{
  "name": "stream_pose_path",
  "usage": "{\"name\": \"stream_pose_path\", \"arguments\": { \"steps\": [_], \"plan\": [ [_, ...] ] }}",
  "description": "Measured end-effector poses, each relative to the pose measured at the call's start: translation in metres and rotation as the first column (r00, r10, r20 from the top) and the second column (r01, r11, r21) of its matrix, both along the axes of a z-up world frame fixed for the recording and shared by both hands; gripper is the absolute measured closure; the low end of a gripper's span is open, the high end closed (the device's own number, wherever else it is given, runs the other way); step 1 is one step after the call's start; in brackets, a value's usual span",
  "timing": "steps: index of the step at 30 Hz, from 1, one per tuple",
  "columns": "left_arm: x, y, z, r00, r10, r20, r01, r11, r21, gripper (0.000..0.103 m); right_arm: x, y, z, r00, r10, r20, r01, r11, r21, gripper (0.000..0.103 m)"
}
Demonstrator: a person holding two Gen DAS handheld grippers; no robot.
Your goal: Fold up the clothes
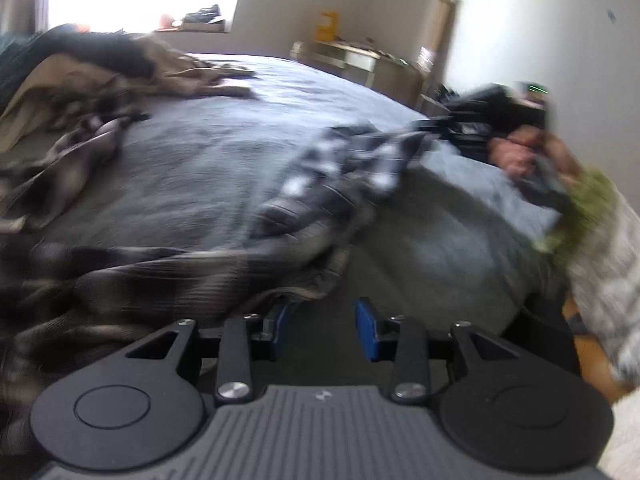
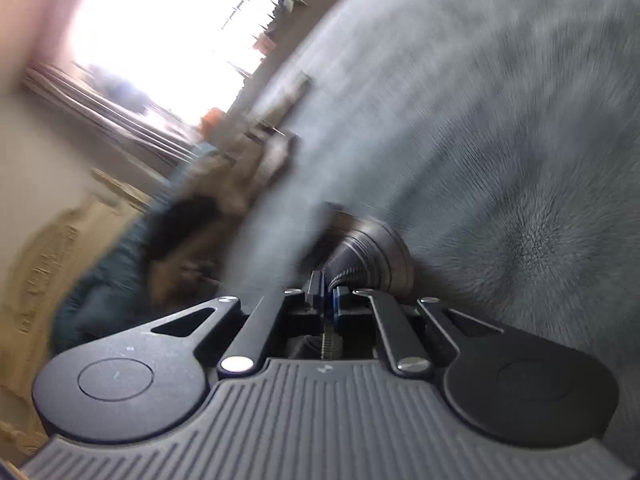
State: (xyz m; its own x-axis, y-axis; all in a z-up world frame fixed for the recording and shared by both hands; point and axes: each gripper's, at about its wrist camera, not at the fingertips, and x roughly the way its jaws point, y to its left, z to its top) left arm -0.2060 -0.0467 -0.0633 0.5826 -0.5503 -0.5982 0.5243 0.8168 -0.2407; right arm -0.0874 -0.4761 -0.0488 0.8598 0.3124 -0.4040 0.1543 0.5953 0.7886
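A dark plaid garment [image 1: 168, 264] lies rumpled across the grey bedspread [image 1: 208, 160], running from the lower left up toward the right. My left gripper [image 1: 324, 318] hovers open at the garment's near hem. The cloth edge reaches the left blue pad [image 1: 280, 316], and bare bedspread shows in the gap. In the right wrist view my right gripper [image 2: 326, 286] is shut on a bunched fold of the garment [image 2: 360, 248]. From the left wrist view the right gripper [image 1: 440, 128] is blurred at the far right, held by a hand [image 1: 516, 156] with a green sleeve.
A heap of beige and dark clothes [image 1: 100, 68] sits at the bed's far left. A pale dresser [image 1: 352, 60] stands by the back wall beyond the bed. Wooden floor [image 1: 592, 356] shows past the bed's right edge. Both views are motion-blurred.
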Motion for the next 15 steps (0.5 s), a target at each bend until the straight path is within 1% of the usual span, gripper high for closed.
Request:
{"name": "stream_pose_path", "arguments": {
  "steps": [3, 4, 7, 9, 11, 13, 14, 15],
  "plan": [
    [0.008, 0.017, 0.002, 0.999, 0.028, -0.031, -0.029, 0.998, -0.055, 0.066, -0.044, 0.001, 0.041, 0.997, -0.015, 0.074, 0.018, 0.999, -0.045, 0.101],
    [0.011, 0.022, 0.002, 0.999, 0.037, -0.040, -0.040, 0.997, -0.072, 0.066, -0.062, 0.000, 0.051, 0.996, -0.023, 0.086, 0.028, 0.998, -0.058, 0.101],
    [0.016, 0.037, 0.005, 0.996, 0.075, -0.056, -0.081, 0.990, -0.115, 0.065, -0.103, -0.003, 0.065, 0.992, -0.078, 0.096, 0.086, 0.992, -0.090, 0.101],
    [0.019, 0.046, 0.006, 0.994, 0.093, -0.064, -0.101, 0.985, -0.141, 0.064, -0.126, -0.004, 0.062, 0.987, -0.138, 0.081, 0.147, 0.982, -0.116, 0.101],
    [0.021, 0.050, 0.006, 0.993, 0.103, -0.066, -0.111, 0.984, -0.137, 0.063, -0.146, -0.007, 0.046, 0.980, -0.195, 0.044, 0.199, 0.971, -0.136, 0.101],
    [0.023, 0.052, 0.003, 0.991, 0.110, -0.075, -0.119, 0.986, -0.121, 0.062, -0.158, -0.007, 0.022, 0.972, -0.228, -0.050, 0.210, 0.950, -0.232, 0.100],
    [0.024, 0.052, 0.000, 0.990, 0.115, -0.084, -0.124, 0.986, -0.113, 0.062, -0.161, -0.006, 0.011, 0.961, -0.250, -0.114, 0.209, 0.935, -0.287, 0.096],
    [0.025, 0.054, -0.002, 0.989, 0.116, -0.090, -0.125, 0.986, -0.111, 0.062, -0.162, -0.005, 0.001, 0.948, -0.268, -0.170, 0.202, 0.923, -0.328, 0.096]
  ]
}}
